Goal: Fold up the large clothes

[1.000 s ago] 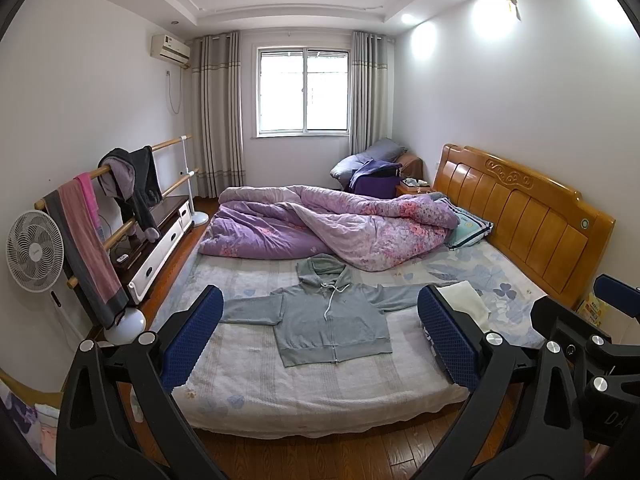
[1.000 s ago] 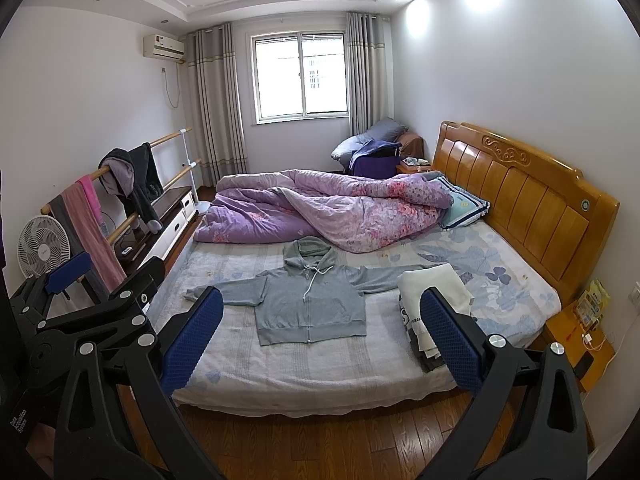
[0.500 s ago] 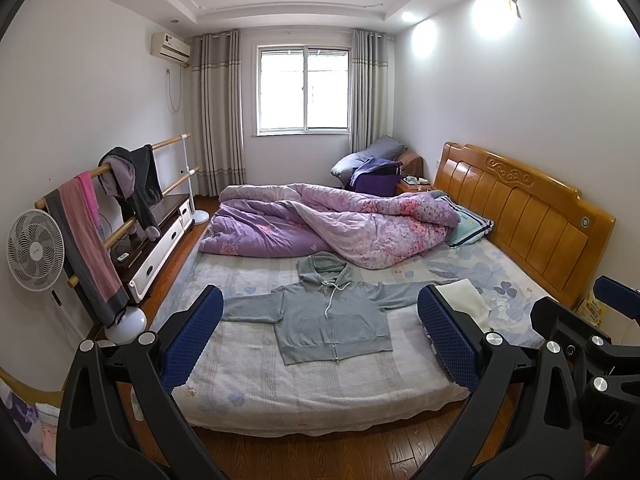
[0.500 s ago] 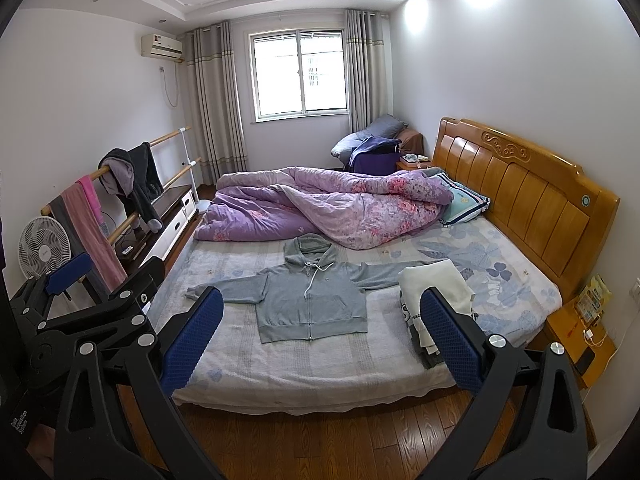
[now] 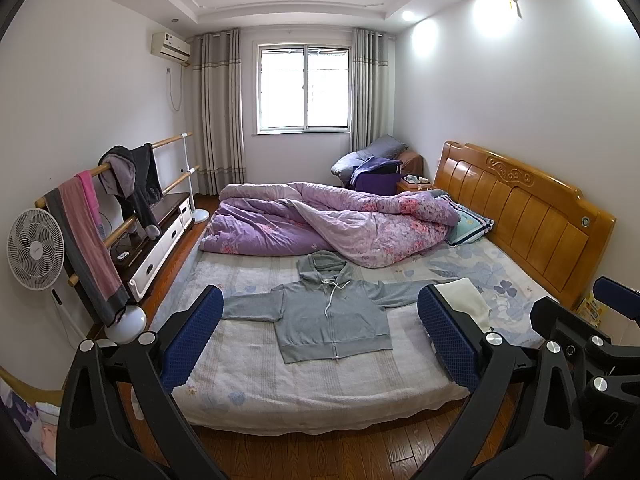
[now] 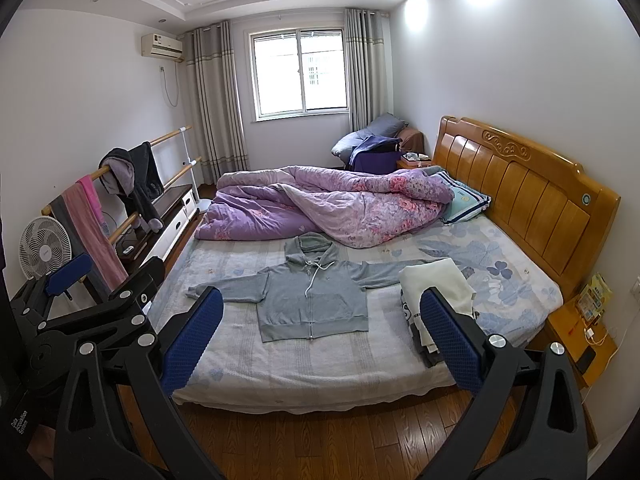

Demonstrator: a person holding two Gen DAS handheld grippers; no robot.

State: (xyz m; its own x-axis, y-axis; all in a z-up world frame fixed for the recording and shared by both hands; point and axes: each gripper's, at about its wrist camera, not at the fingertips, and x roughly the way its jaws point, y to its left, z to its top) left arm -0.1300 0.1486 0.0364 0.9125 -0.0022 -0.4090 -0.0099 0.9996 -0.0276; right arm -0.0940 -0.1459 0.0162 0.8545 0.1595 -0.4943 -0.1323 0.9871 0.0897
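Observation:
A grey zip hoodie (image 5: 332, 316) lies flat on the bed with both sleeves spread out and the hood toward the quilt; it also shows in the right wrist view (image 6: 312, 300). My left gripper (image 5: 320, 336) is open and empty, held well back from the bed over the floor. My right gripper (image 6: 320, 332) is open and empty, also back from the bed. The left gripper shows at the left edge of the right wrist view (image 6: 68, 276). The right gripper shows at the right edge of the left wrist view (image 5: 616, 304).
A stack of folded clothes (image 6: 436, 292) with a cream top layer sits on the bed right of the hoodie. A crumpled purple quilt (image 5: 332, 224) fills the far half of the bed. A wooden headboard (image 5: 524, 208), a fan (image 5: 36, 248) and a clothes rail (image 5: 116, 184) line the sides.
Both grippers have shifted slightly; the view has drifted a little, with the bed sitting marginally higher in frame. The hoodie has not moved.

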